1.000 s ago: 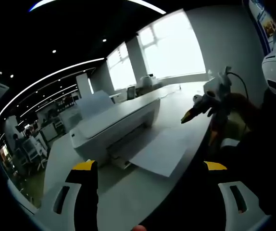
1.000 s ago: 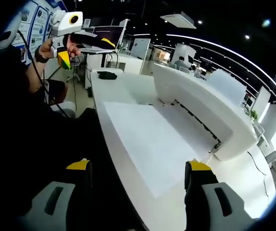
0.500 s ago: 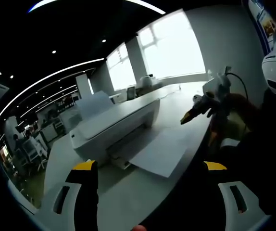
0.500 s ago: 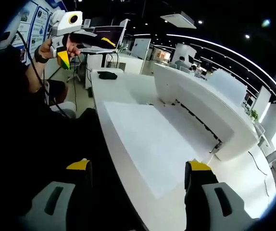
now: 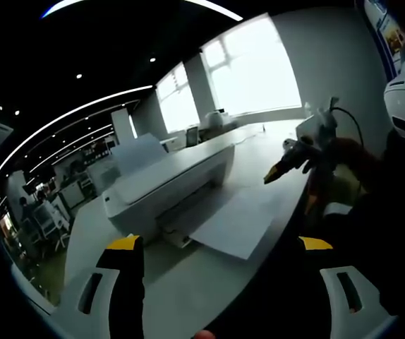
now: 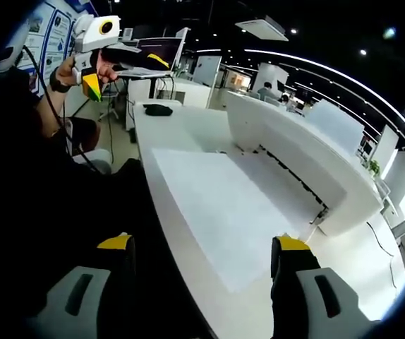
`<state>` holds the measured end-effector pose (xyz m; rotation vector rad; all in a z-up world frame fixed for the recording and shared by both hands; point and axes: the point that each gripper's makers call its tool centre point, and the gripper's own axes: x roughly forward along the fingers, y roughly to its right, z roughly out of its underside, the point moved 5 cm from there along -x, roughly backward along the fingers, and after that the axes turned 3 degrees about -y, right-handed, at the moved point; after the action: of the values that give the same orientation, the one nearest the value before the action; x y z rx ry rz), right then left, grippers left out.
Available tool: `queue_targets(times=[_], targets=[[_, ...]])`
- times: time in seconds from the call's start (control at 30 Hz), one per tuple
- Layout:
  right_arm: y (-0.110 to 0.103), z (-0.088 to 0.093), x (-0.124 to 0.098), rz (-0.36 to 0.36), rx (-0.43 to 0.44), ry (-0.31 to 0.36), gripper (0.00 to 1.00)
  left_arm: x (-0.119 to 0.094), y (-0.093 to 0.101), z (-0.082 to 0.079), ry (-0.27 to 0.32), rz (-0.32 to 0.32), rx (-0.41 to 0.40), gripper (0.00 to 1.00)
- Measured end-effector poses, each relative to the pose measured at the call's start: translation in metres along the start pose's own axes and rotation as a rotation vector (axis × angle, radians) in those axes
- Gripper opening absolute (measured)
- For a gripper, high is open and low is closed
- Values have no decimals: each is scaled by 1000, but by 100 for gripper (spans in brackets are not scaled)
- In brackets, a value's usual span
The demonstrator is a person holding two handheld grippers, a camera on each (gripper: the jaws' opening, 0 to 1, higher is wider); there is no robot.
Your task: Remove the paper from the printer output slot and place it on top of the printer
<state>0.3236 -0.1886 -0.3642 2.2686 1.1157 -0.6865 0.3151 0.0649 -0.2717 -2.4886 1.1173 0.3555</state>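
Below the printer (image 5: 167, 185) slot, paper (image 5: 239, 220) lies untouched; left gripper (image 5: 220, 248) and right gripper (image 6: 201, 248) both wide, empty. Nothing done yet.

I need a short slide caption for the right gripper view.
Open right gripper faces the paper lying in front of the white printer.

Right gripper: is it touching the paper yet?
Apart. The right gripper view shows the open right gripper short of the paper, which lies flat before the printer.
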Motion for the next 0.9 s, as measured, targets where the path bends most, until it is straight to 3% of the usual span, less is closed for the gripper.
queue_targets(times=[0.9], targets=[[1,2,3,-2,4,2,72,-1,0,-2,1,-1,4,91]])
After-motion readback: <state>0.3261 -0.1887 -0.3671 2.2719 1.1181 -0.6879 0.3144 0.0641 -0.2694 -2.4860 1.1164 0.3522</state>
